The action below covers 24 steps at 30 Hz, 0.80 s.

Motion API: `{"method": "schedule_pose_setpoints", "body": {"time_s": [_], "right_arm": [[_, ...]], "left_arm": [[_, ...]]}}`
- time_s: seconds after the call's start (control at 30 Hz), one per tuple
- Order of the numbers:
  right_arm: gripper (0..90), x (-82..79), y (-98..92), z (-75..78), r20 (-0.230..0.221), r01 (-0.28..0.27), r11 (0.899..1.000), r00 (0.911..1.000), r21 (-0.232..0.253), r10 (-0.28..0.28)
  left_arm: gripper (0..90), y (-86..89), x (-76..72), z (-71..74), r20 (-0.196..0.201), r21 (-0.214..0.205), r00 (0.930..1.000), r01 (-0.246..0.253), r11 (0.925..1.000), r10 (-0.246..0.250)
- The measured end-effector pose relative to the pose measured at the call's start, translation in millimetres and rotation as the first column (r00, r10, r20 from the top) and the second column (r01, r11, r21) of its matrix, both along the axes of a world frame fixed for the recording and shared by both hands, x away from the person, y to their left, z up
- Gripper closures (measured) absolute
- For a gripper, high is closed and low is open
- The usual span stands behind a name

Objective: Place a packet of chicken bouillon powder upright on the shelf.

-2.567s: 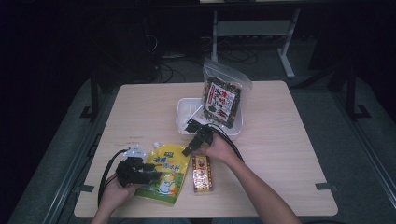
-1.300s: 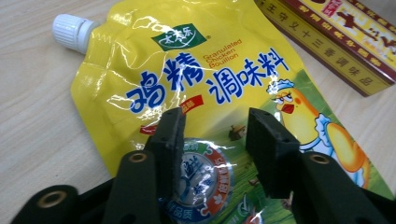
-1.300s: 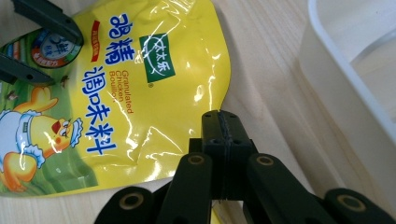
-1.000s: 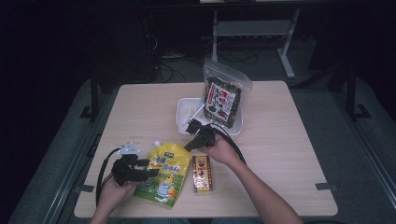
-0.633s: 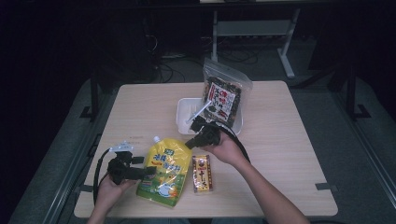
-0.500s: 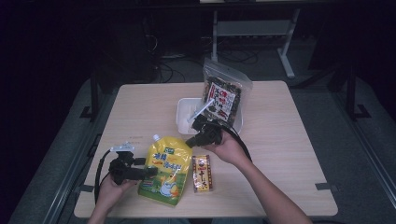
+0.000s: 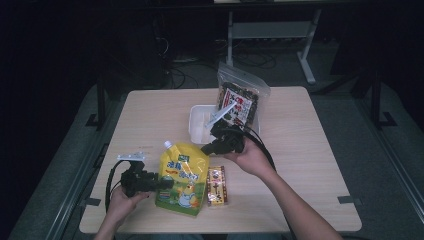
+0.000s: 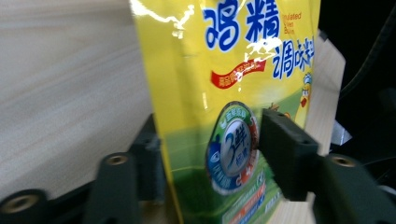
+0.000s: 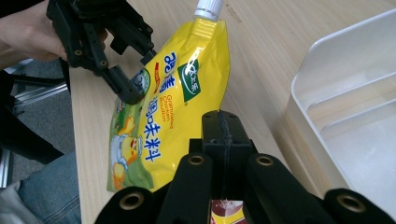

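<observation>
A glossy yellow spouted pouch [image 7: 182,177] with blue characters, a green lower band and a white screw cap lay flat on the table, cap pointing away from the person. Its left edge sat between the left gripper's [image 7: 162,183] jaws; the right gripper [image 7: 206,148] hovered above its upper right corner.

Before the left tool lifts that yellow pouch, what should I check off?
1. Left tool on the yellow pouch: ok; its jaws have just been closing and one sits on each face of the pouch's edge.
2. Grip firm enough to lift: cannot tell.
3. Right tool out of the way: ok; shut, empty, raised above the pouch's upper right corner.
4. Pouch cap on: ok; the white cap is in place.
5. White tray has room: ok; its near compartments are bare.
6. Small snack pack apart from the pouch: not ok; it lies right against the pouch's side.
</observation>
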State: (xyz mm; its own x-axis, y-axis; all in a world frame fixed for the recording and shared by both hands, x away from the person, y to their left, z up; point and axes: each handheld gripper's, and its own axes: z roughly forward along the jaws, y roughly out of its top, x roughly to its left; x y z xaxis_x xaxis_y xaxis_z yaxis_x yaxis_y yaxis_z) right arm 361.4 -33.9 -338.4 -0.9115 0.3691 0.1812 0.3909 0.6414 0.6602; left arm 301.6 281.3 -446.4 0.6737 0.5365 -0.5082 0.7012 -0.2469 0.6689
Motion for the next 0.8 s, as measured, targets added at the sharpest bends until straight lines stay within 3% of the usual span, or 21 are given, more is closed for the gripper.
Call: {"method": "schedule_pose_setpoints", "body": {"time_s": [0.3, 0.43, 0.8], "right_arm": [[89.7, -0.8, -7.7, 8.7, 0.003, -0.006, 1.0, 1.0, 0.002, 0.006], [87.9, 1.2, -7.8, 12.2, -0.001, -0.023, 1.0, 0.9997, -0.017, 0.022], [67.6, 19.8, 1.5, 12.2, -0.063, -0.056, 0.997, 0.9967, -0.059, 0.052]], "left_arm": [[75.4, -0.6, -2.2, 4.4, 0.027, -0.036, 0.9991, 0.035, 0.9987, -0.034], [77.2, -2.1, -3.5, 6.2, 0.045, -0.028, 0.9982, 0.042, 0.9987, -0.04], [78.7, -6.3, -6.6, 13.3, 0.097, -0.02, 0.9927, 0.074, 0.997, -0.072]]}}
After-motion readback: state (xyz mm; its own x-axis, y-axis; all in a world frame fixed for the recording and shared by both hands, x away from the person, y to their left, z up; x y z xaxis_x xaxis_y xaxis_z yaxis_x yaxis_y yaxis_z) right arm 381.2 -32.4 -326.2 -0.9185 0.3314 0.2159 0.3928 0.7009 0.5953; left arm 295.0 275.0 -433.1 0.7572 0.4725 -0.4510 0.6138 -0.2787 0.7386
